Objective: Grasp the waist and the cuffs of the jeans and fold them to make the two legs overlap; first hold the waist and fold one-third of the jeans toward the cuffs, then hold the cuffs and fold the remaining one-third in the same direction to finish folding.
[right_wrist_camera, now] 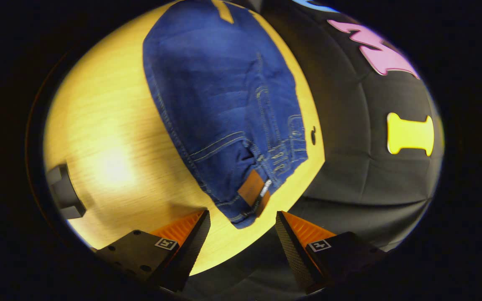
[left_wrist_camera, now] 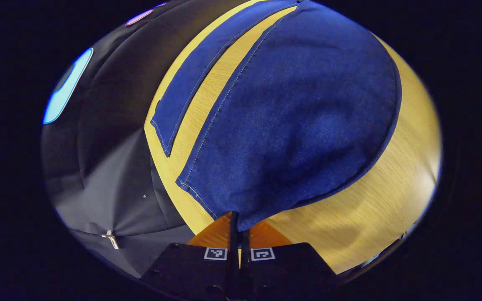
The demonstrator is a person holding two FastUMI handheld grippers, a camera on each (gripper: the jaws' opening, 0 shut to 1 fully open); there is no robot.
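Note:
The blue jeans point(left_wrist_camera: 299, 113) lie on a wooden table point(left_wrist_camera: 375, 200). In the left gripper view my left gripper point(left_wrist_camera: 239, 223) is shut on the cuff corner of the nearer leg, whose cloth bulges up from the fingers. The other leg point(left_wrist_camera: 195, 79) lies flat to the left, its cuff near the table edge. In the right gripper view the waist end of the jeans point(right_wrist_camera: 224, 104) points at me, with a brown patch point(right_wrist_camera: 252, 189) on the waistband. My right gripper point(right_wrist_camera: 241, 225) stands open, and the waistband corner reaches just into the gap between its fingers.
The table edge point(right_wrist_camera: 308, 184) runs close beside the waist, with black cloth wall point(right_wrist_camera: 370, 167) beyond it. A dark block point(right_wrist_camera: 63, 192) sits at the table's left side in the right gripper view. Bare wood point(right_wrist_camera: 111, 138) lies left of the jeans.

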